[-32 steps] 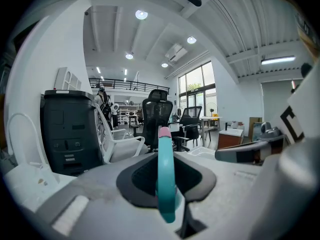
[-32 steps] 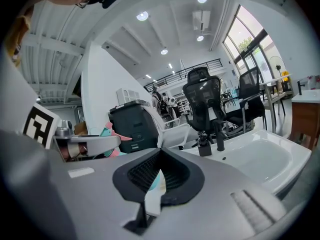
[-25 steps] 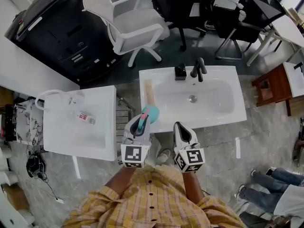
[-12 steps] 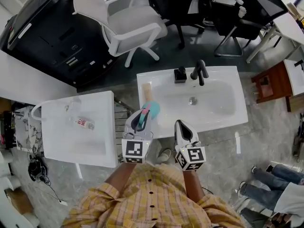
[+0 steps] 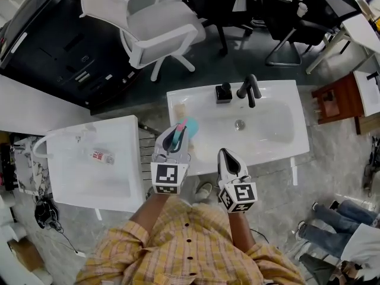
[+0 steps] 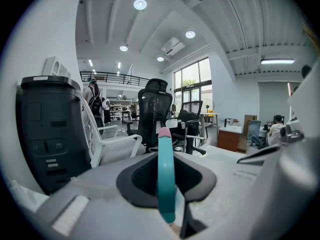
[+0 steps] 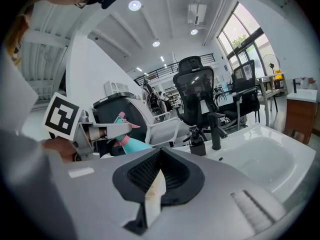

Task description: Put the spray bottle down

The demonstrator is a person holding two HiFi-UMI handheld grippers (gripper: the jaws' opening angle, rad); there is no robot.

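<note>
We've got the spray bottle (image 5: 189,124), teal with a pink nozzle, pinched in our left gripper (image 5: 174,137). Our right gripper (image 5: 227,158) is closed on nothing.

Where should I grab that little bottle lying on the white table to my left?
Probably across its labelled middle, coming straight down from above. The small bottle lies on its side on the white table, so its rounded flanks are the free faces. Set the jaws crosswise to its long axis.
</note>
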